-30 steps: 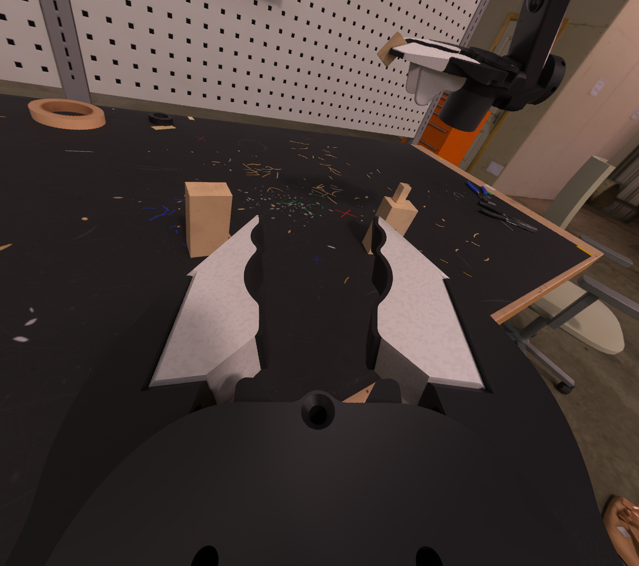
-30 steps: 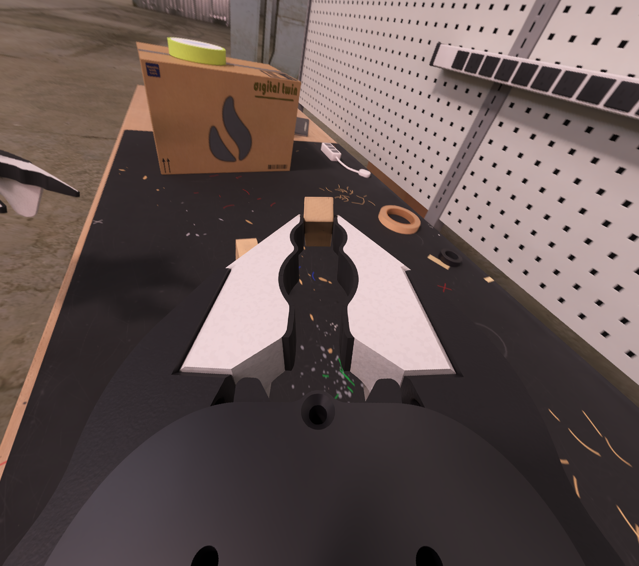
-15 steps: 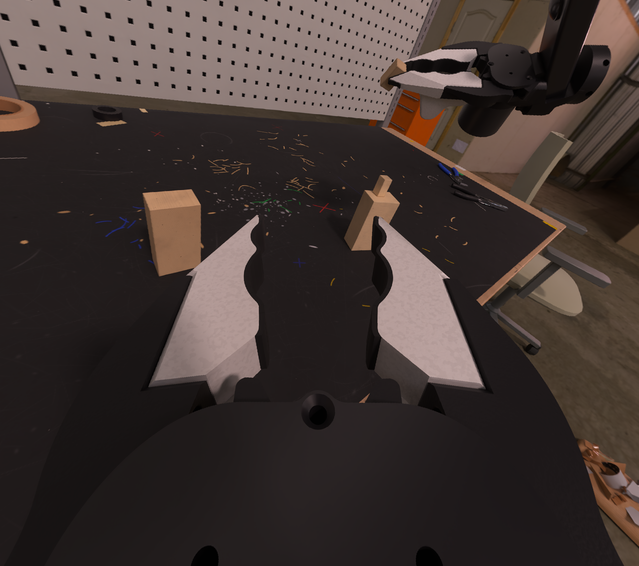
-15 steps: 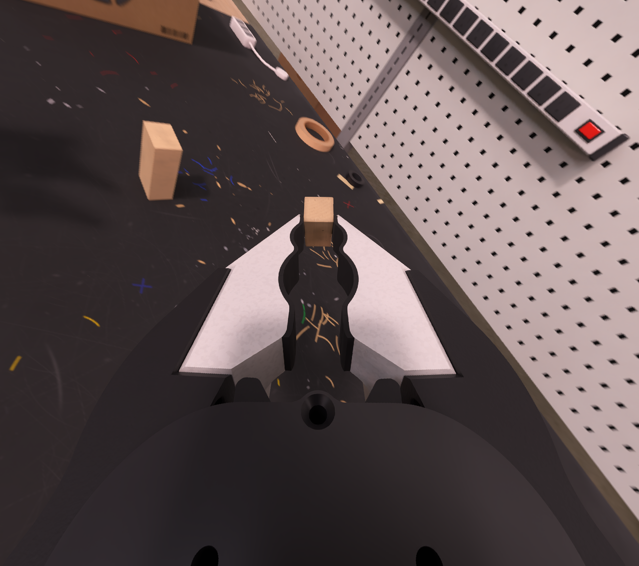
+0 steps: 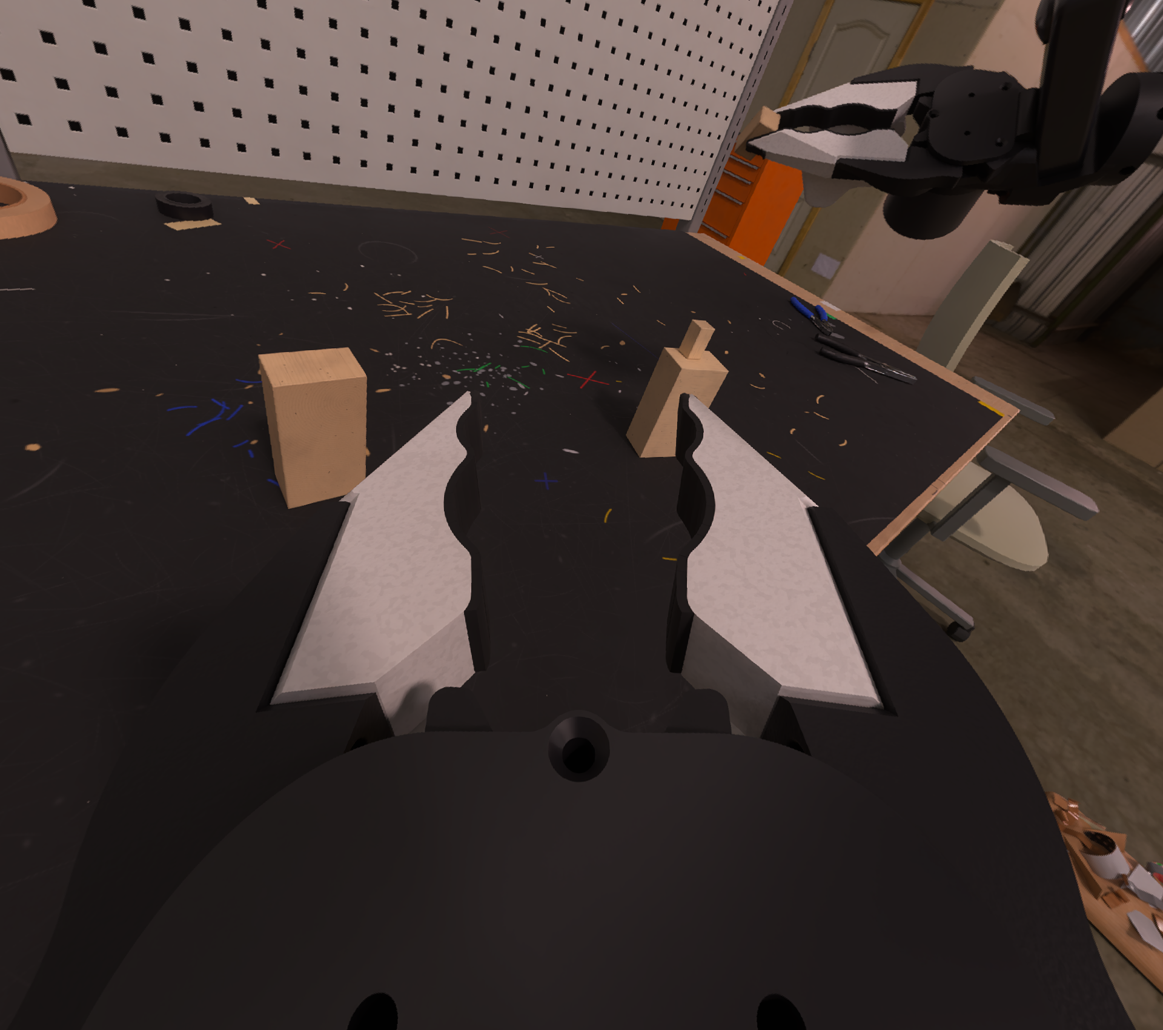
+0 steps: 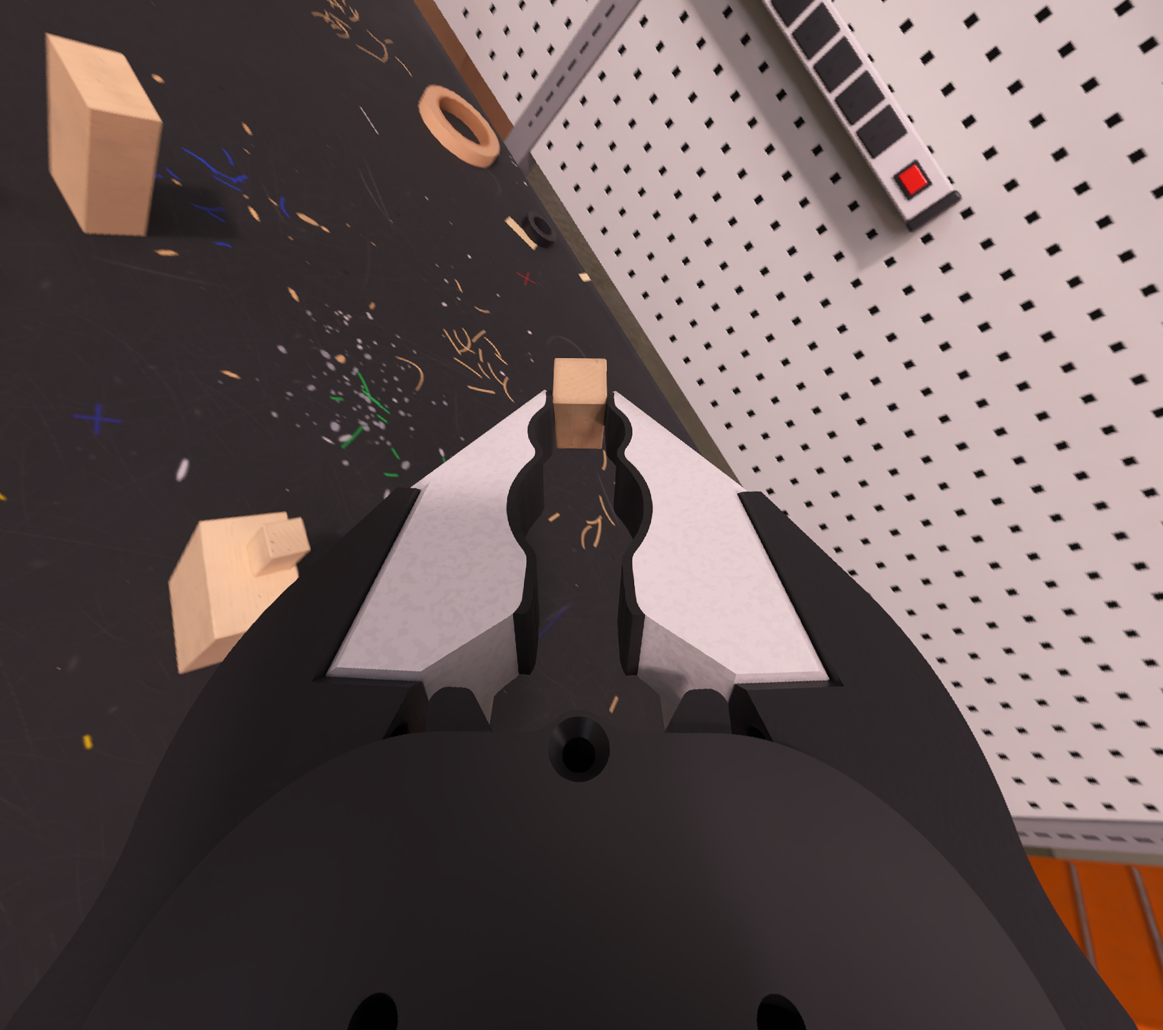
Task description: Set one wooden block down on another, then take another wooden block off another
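Note:
My left gripper (image 5: pixel 576 402) is open and empty, low over the black table. A tall wooden block (image 5: pixel 314 424) stands ahead to its left. A second wooden block (image 5: pixel 673 402) stands by its right fingertip with a small wooden block (image 5: pixel 697 339) on top. My right gripper (image 6: pixel 579 402) is shut on a small wooden block (image 6: pixel 579 398) and holds it high above the table; it also shows in the left wrist view (image 5: pixel 764 134). In the right wrist view the tall block (image 6: pixel 101 137) lies far left and the stacked pair (image 6: pixel 233 584) lower left.
A white pegboard wall (image 5: pixel 390 30) with a power strip (image 6: pixel 818 36) backs the table. A wooden ring (image 6: pixel 458 125) and a small black ring (image 5: pixel 184 204) lie near it. Pliers (image 5: pixel 862 358) lie by the right table edge (image 5: pixel 944 477); a chair (image 5: pixel 982 521) stands beyond.
My right gripper has swung round with its small block, from facing the cardboard box to looking down along the pegboard. My left gripper has turned slightly right and stayed open.

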Robot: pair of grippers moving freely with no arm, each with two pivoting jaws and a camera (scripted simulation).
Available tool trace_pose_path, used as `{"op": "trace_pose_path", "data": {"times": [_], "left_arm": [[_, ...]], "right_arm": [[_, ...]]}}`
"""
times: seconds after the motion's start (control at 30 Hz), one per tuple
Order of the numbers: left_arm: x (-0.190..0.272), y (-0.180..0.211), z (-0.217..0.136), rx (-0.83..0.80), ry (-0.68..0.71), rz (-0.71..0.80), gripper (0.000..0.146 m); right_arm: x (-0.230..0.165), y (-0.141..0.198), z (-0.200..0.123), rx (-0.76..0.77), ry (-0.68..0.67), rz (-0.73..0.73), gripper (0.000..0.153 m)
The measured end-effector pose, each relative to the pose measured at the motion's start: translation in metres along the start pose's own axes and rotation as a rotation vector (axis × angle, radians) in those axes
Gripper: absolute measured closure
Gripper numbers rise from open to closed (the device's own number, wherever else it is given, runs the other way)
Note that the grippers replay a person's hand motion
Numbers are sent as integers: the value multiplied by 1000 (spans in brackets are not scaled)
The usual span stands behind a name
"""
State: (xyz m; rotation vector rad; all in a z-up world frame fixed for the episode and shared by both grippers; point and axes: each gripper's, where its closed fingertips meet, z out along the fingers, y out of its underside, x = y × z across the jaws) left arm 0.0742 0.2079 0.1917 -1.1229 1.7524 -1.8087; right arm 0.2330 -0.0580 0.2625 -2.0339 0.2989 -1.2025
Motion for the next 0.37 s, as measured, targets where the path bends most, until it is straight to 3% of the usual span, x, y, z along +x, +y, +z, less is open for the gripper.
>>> {"op": "trace_pose_path", "data": {"times": [0.17, 0.37], "left_arm": [[-1, 0, 2, 1, 0, -3, 84], [-1, -1, 4, 2, -1, 0, 84]], "right_arm": [[4, 10, -2, -50, -7, -6, 138], [-14, 38, 33, -128, -106, 6, 138]]}}
